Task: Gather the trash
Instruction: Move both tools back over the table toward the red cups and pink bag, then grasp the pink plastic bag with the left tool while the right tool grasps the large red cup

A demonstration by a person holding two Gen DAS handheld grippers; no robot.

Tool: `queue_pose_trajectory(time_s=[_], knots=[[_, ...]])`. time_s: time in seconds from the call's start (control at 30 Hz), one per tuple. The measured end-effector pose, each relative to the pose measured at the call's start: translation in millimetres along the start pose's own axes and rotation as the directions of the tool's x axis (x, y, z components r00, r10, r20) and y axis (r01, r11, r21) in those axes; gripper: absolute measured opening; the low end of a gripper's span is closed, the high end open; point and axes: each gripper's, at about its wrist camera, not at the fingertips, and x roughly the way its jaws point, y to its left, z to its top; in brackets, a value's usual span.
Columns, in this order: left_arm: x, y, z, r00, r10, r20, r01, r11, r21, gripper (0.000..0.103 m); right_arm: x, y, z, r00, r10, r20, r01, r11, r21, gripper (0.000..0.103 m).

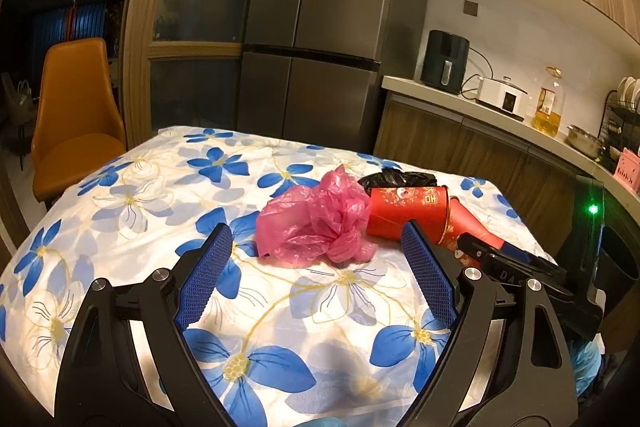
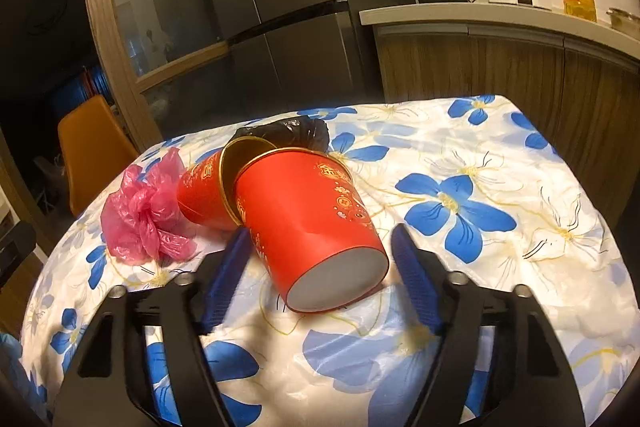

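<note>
A crumpled pink plastic bag [image 1: 316,219] lies on the flowered tablecloth [image 1: 160,195]; it also shows in the right wrist view [image 2: 144,211]. Two red paper cups lie on their sides: the near cup [image 2: 308,223] and the far cup [image 2: 204,195], also seen from the left [image 1: 404,213]. A black plastic bag [image 2: 288,133] lies behind them. My left gripper [image 1: 316,247] is open, just short of the pink bag. My right gripper [image 2: 318,249] is open, its fingers on either side of the near cup's base, not closed on it.
An orange chair [image 1: 76,119] stands at the table's far left. A dark fridge [image 1: 320,27] and a kitchen counter [image 1: 480,107] with an air fryer, cooker and oil bottle lie beyond. A dark bin [image 1: 620,255] stands at the right.
</note>
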Motion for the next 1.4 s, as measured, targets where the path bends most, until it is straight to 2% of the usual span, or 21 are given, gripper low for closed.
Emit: queue_pose_trajectory(time_s=[0.13, 0.33, 0.6, 0.83, 0.93, 1.0, 1.07, 1.13, 1.17, 1.23, 1.3, 1.4], knots=[[-0.1, -0.2, -1.2, 1.000, 0.003, -0.003, -0.003, 1.000, -0.002, 0.085, -2.7, 2.8, -1.2, 1.000, 0.012, 0.011, -0.012, 1.000, -0.013, 0.059], [-2.0, -0.1, -1.7, 1.000, 0.008, -0.005, -0.008, 1.000, -0.003, 0.085, -17.9, 9.8, -1.9, 0.999, 0.010, 0.044, -0.008, 0.999, -0.052, 0.058], [5.1, -2.2, -2.1, 1.000, 0.007, -0.017, -0.007, 1.000, 0.009, 0.085, -50.9, -3.6, -12.4, 0.997, -0.024, 0.074, 0.025, 1.000, -0.013, 0.058], [42.1, 9.8, 16.1, 0.998, 0.037, -0.042, -0.037, 0.999, -0.012, 0.085, -74.1, -11.3, -23.5, 0.995, -0.034, 0.096, 0.032, 0.999, 0.022, 0.058], [61.6, 8.3, 17.0, 0.996, 0.036, -0.078, -0.035, 0.999, 0.013, 0.085, -80.8, -12.7, -25.9, 0.994, -0.038, 0.103, 0.035, 0.999, 0.035, 0.058], [78.7, 8.9, 15.0, 0.990, 0.035, -0.134, -0.032, 0.999, 0.021, 0.084, -85.1, -13.8, -27.2, 0.993, -0.040, 0.108, 0.035, 0.999, 0.040, 0.058], [89.9, 9.7, 12.3, 0.983, 0.012, -0.186, -0.010, 1.000, 0.011, 0.075, -89.4, -13.1, -28.7, 0.993, -0.044, 0.112, 0.040, 0.999, 0.037, 0.058], [97.7, 12.6, 8.9, 0.975, -0.006, -0.223, 0.006, 1.000, 0.002, 0.049, -91.5, -12.7, -29.4, 0.992, -0.047, 0.113, 0.043, 0.998, 0.035, 0.058], [100.6, 14.3, 7.0, 0.971, -0.021, -0.238, 0.020, 1.000, -0.005, 0.044, -93.1, -12.6, -29.9, 0.992, -0.049, 0.116, 0.045, 0.998, 0.036, 0.058], [102.6, 15.5, 4.8, 0.968, -0.035, -0.250, 0.033, 0.999, -0.012, 0.011, -95.1, -12.2, -30.5, 0.992, -0.049, 0.118, 0.044, 0.998, 0.038, 0.058], [102.2, 16.6, 2.7, 0.965, -0.046, -0.257, 0.042, 0.999, -0.019, 0.000, -95.6, -11.7, -30.9, 0.991, -0.052, 0.120, 0.047, 0.998, 0.040, 0.058], [94.7, 16.9, 1.7, 0.970, -0.055, -0.238, 0.053, 0.998, -0.016, 0.000, -97.9, -11.7, -31.8, 0.991, -0.049, 0.123, 0.044, 0.998, 0.044, 0.058]])
